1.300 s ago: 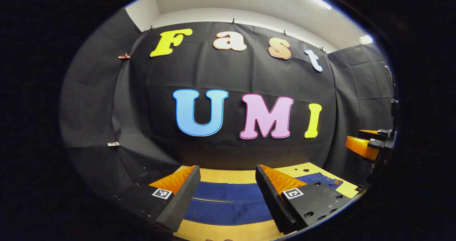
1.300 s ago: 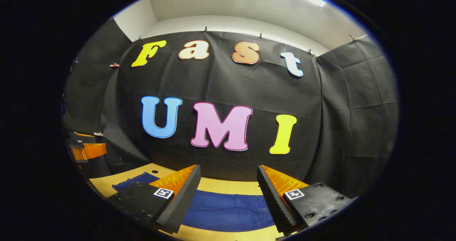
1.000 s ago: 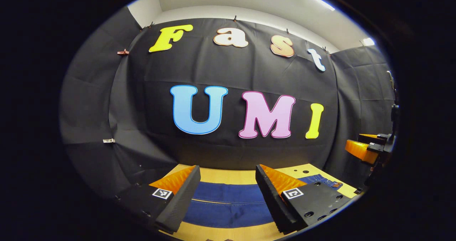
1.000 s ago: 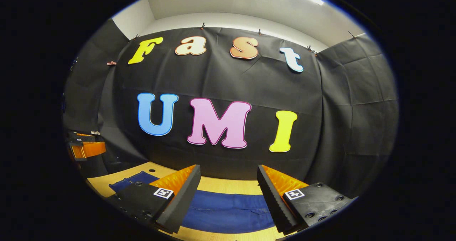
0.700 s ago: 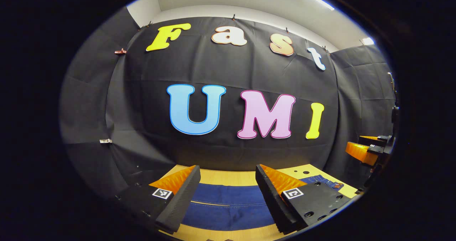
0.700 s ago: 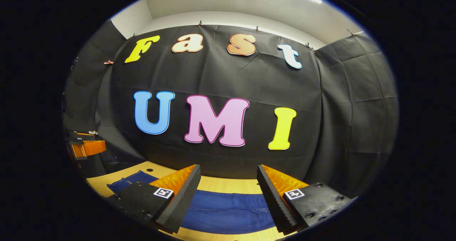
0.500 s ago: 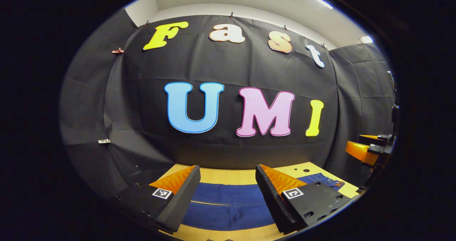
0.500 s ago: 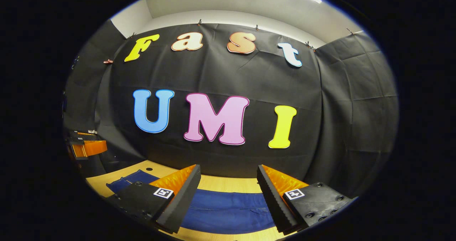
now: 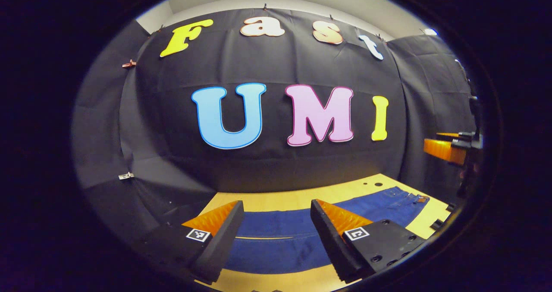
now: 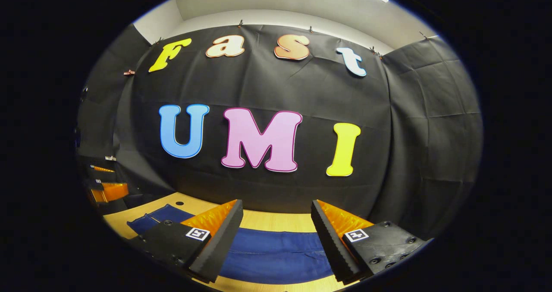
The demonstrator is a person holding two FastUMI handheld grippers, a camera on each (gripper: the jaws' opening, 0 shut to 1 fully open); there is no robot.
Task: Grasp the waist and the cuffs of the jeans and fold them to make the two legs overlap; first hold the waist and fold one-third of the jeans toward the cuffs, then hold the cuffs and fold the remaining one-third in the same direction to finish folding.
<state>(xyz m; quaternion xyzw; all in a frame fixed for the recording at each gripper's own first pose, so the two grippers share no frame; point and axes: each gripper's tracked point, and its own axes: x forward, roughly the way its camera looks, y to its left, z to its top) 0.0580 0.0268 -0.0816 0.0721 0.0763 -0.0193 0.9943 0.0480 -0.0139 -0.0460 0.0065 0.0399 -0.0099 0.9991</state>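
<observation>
Jeans (image 9: 276,240) lie flat along the wooden table (image 9: 276,195) in my left gripper view, a dark blue band running from beneath my fingers out to the right, where the waist end (image 9: 409,199) with its small brown patch sits near the table's far right edge. My left gripper (image 9: 276,223) hangs above the legs with its fingers spread wide and nothing between them, not touching the cloth. At the right rim of that view I see my right gripper (image 9: 448,147), raised above the table near the waist end.

In my right gripper view, my left gripper (image 10: 105,188) shows at the left rim, above the table (image 10: 276,221). The jeans (image 10: 276,253) stretch across below, one end (image 10: 151,218) lying at the left. My right gripper (image 10: 276,223) is wide apart too, empty, held over the denim.
</observation>
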